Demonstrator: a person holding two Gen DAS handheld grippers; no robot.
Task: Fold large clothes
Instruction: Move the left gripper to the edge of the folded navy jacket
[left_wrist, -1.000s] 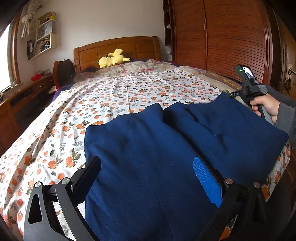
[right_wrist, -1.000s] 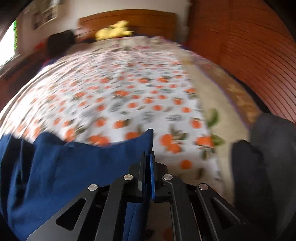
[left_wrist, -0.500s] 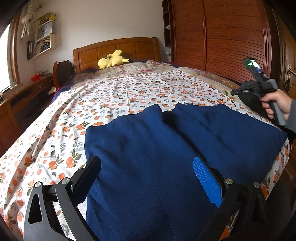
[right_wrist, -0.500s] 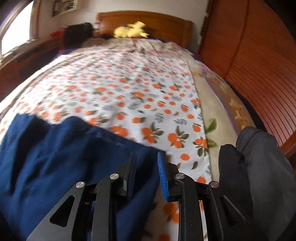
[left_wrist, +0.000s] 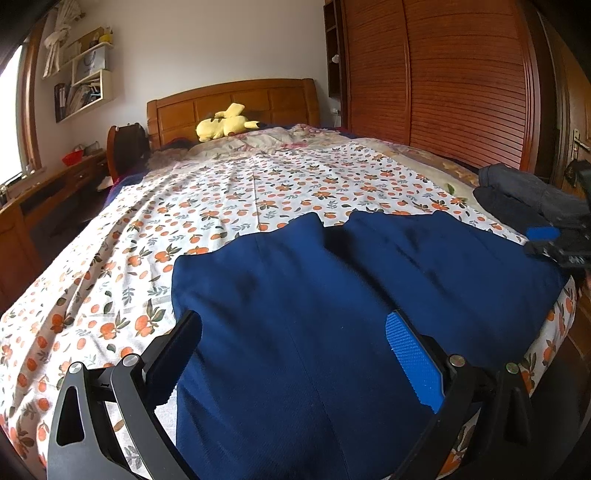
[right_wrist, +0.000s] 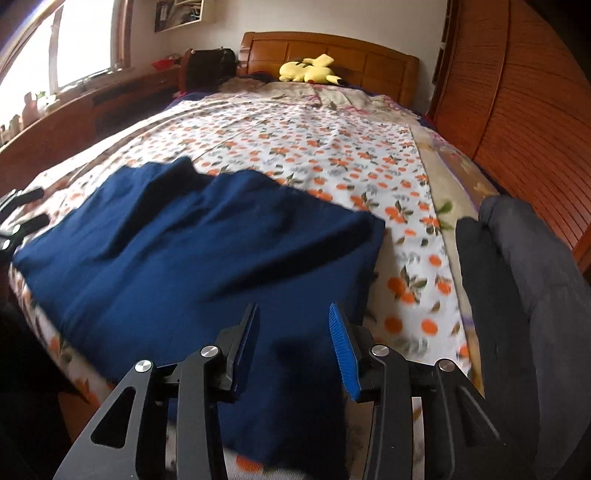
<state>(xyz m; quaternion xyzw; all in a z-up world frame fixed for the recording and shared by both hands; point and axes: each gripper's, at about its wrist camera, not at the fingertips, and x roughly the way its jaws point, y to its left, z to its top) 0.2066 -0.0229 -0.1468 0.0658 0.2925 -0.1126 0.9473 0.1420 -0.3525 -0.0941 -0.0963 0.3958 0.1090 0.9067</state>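
Note:
A large navy blue garment (left_wrist: 332, 295) lies spread flat across the near end of the bed (left_wrist: 221, 192), folded over itself with a notch in its far edge. My left gripper (left_wrist: 291, 332) hovers open above its near part, nothing between the fingers. Seen from the right wrist, the same blue garment (right_wrist: 192, 251) fills the lower left. My right gripper (right_wrist: 293, 317) hangs over its right edge with the jaws opening and no cloth between the pads. It also shows at the right edge of the left wrist view as the right gripper (left_wrist: 554, 240).
A dark grey pile of clothes (right_wrist: 517, 295) lies at the bed's right side, close to the right gripper. A yellow plush toy (left_wrist: 225, 123) rests by the wooden headboard (left_wrist: 236, 99). A slatted wardrobe (left_wrist: 461, 81) stands on the right, a desk (left_wrist: 44, 192) on the left.
My right gripper let go of the blue garment's corner, opened and drew back toward the near right. The cloth now lies flat. The left gripper stayed put.

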